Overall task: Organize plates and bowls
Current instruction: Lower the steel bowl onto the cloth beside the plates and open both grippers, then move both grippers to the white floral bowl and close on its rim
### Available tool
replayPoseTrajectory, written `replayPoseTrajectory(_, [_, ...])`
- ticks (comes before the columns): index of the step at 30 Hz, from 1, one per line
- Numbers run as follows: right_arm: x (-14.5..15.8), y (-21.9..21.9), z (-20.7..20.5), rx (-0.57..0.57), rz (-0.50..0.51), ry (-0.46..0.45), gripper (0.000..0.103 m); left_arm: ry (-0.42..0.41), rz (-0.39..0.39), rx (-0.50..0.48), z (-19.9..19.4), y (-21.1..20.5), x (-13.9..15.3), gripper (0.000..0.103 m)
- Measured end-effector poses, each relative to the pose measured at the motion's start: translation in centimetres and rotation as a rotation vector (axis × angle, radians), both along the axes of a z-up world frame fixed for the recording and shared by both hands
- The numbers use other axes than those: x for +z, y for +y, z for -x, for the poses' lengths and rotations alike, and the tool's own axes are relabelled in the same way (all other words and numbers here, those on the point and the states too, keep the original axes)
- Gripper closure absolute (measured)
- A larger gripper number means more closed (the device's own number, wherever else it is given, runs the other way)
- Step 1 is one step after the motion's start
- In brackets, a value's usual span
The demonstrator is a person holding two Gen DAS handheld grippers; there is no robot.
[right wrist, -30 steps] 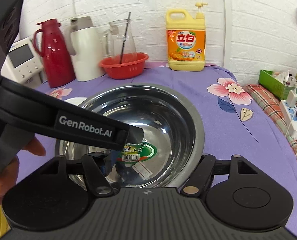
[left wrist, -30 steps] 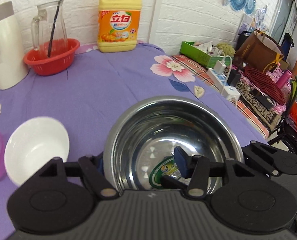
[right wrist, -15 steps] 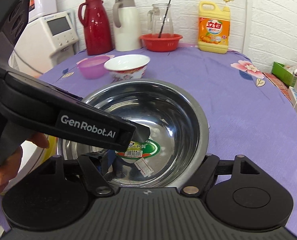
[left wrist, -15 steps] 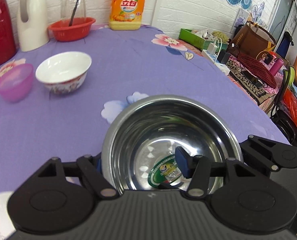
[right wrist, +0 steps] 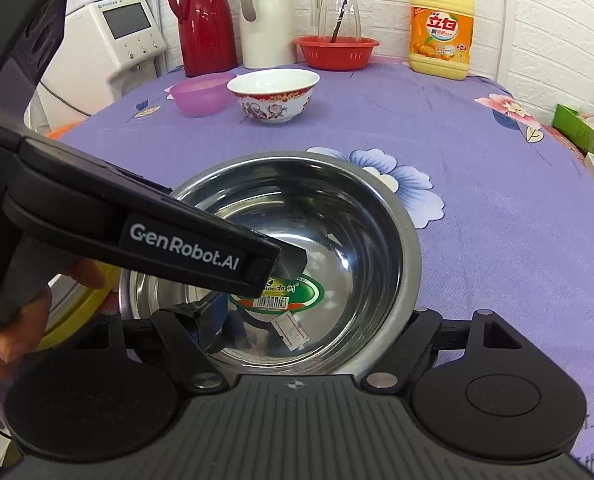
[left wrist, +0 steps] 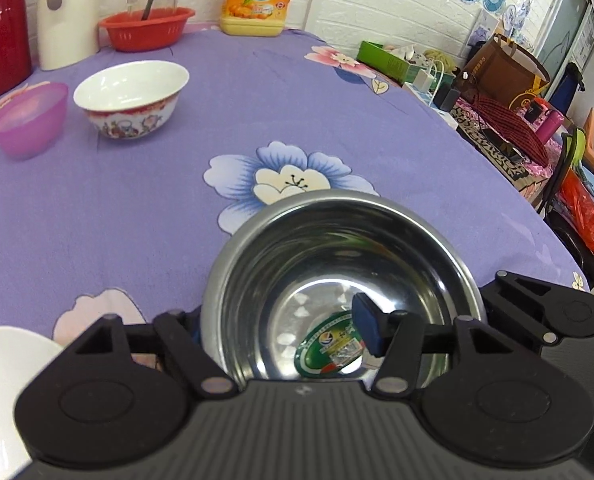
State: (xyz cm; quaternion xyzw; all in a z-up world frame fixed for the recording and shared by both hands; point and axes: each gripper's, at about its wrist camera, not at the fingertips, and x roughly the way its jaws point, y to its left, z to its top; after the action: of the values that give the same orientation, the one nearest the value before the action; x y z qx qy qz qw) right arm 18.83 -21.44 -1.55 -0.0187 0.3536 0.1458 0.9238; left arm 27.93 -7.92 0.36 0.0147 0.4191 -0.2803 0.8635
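A steel bowl [left wrist: 337, 272] with a green sticker inside fills the lower middle of both views [right wrist: 337, 232]. My left gripper [left wrist: 281, 328] is shut on its rim, one finger inside the bowl and one outside. My right gripper [right wrist: 317, 332] is shut on the rim from the other side; the left gripper's body crosses the right wrist view. A white patterned bowl [left wrist: 131, 98] and a purple plastic bowl [left wrist: 27, 118] stand further back on the purple tablecloth. A white dish edge [left wrist: 1, 372] shows at the lower left.
At the back stand a red basket [right wrist: 335, 52] with a glass jug, a yellow detergent bottle [right wrist: 441, 26], a white flask [right wrist: 263, 16] and a red flask [right wrist: 203, 16]. The table edge [left wrist: 537, 216] drops off to the right toward bags and power strips.
Both grippers have drawn the steel bowl back toward the near side of the table. The white and purple bowls now show further away.
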Motion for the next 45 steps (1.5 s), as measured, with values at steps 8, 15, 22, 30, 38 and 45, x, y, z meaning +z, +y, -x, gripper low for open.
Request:
replayPoseTrajectory(8, [0.5,-0.9,0.2,0.009,-0.094,0.021,0.000,-0.044,0.050,0.012,0.1,1.0,1.9,0.031])
replayPoseTrajectory(15, [2.9,-2.9,1.3,-0.035,-0.163,-0.059,0.000,-0.110,0.108,0.124,-1.0,4.9,4.8,0.031])
replayPoseTrajectory(22, [5.8,-3.3,-0.9,-0.017,-0.133,-0.143,0.000,-0.084,0.177,0.240,-2.6,8.5,5.0,0.031])
replayPoseTrajectory(30, [7.6,-2.0,-6.3,0.051,-0.066,-0.166,0.000,-0.030,0.256,0.304,-5.0,10.7,4.2,0.031])
replayPoseTrajectory(38, [7.9,-0.1,-14.0,0.092,-0.047,-0.142,0.000,0.019,0.363,0.456,-11.1,11.0,4.3,0.031])
replayPoseTrajectory(45, [5.9,1.3,-20.0,0.116,0.020,-0.096,0.000,0.084,0.373,0.554,-15.7,9.6,3.4,0.034])
